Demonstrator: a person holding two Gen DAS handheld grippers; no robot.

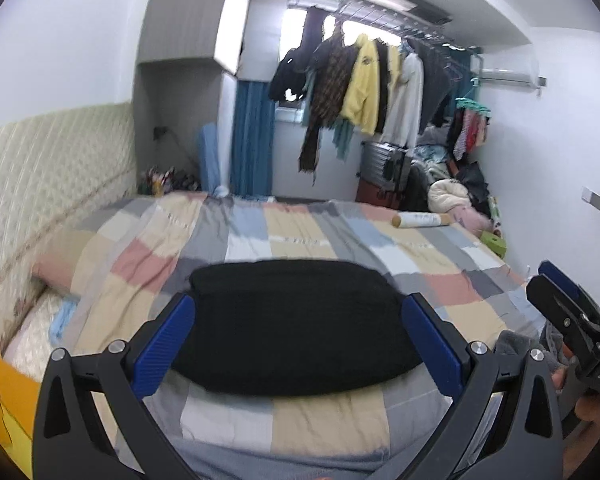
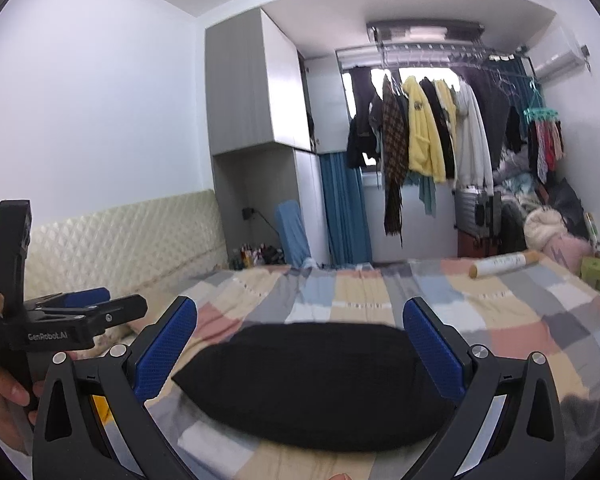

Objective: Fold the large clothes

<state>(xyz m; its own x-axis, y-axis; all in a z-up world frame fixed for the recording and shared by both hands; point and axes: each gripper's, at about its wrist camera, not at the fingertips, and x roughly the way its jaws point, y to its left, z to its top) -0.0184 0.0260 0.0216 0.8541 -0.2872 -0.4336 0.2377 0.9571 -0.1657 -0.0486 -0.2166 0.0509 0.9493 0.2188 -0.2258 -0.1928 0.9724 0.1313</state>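
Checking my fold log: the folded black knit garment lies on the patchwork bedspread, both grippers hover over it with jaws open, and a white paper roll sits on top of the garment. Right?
Not quite. The white paper roll lies far back on the patchwork bedspread, well apart from the folded black knit garment, as the right wrist view shows. The rest holds: left gripper and right gripper hover with jaws open.

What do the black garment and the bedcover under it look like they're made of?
Black garment: thick, matte, probably knit or fleece; its folded edges are plump and show no sheen. Bedcover: thin woven fabric, likely cotton, matte, with fine creases across its printed patchwork blocks.
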